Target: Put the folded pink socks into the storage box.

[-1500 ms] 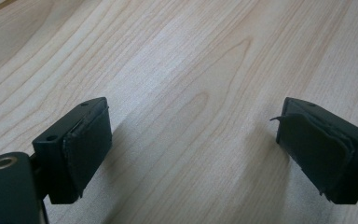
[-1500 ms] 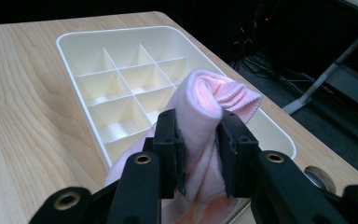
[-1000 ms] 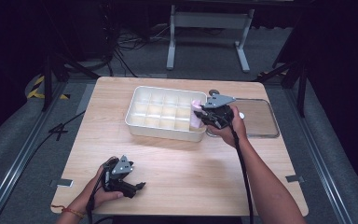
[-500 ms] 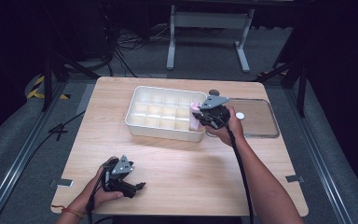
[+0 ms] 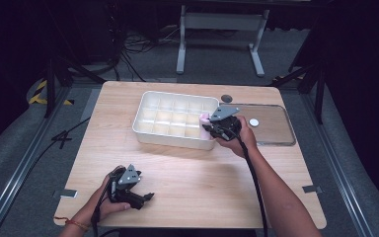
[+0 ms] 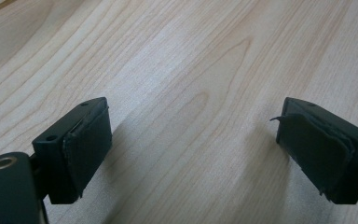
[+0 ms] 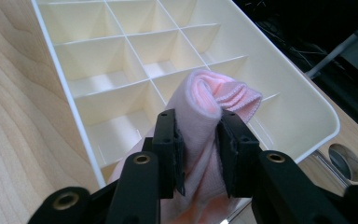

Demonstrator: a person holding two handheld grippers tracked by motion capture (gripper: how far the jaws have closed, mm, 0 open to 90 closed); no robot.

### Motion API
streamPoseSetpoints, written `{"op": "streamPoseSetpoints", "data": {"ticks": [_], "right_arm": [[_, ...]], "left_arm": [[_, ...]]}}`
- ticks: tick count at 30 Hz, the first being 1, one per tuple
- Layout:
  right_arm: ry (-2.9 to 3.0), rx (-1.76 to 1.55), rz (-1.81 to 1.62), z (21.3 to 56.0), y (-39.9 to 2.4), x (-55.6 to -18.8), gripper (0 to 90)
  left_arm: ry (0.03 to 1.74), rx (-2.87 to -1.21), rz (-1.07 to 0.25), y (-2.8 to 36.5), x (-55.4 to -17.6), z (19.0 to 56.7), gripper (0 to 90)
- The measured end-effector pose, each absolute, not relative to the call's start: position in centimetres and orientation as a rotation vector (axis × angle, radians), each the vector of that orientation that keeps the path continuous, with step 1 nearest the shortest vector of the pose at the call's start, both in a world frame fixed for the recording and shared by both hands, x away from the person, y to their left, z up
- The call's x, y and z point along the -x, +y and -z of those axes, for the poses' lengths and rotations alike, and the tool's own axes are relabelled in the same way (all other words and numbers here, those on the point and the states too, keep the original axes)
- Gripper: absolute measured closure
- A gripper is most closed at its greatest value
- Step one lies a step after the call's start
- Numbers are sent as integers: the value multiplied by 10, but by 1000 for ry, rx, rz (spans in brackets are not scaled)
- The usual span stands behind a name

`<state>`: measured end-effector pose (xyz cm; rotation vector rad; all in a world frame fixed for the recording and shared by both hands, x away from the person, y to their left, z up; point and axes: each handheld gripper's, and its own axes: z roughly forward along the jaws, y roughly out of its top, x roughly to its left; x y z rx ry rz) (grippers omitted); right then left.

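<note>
I'm pinching the rolled pink fleece cloth (image 7: 204,116) in my right gripper (image 7: 199,140), lowering it squarely into the white plastic compartment tray (image 7: 279,107) cell beyond my fingertips; my left gripper (image 6: 193,140) is idling, spread.

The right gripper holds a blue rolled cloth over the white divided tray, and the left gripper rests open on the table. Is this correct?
Not quite: the cloth is pink, not blue, as the right gripper view shows. The right gripper does hold it over the white divided tray, and the left gripper rests open on the table.
</note>
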<state>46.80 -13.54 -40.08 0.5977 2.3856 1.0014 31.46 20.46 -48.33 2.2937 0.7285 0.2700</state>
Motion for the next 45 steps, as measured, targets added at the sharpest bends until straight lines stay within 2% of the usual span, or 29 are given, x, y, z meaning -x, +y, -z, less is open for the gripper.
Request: {"op": "streamPoseSetpoints", "data": {"ticks": [18, 41, 45], "right_arm": [[2565, -595, -829, 415, -131, -478, 695], [2687, -593, -703, 415, -125, -491, 714], [2696, -606, -690, 413, -123, -491, 691]], "left_arm": [[732, -2289, -269, 204, -314, 483, 103], [732, -2290, -269, 204, -314, 483, 104], [735, -2288, -269, 204, -314, 483, 104]]}}
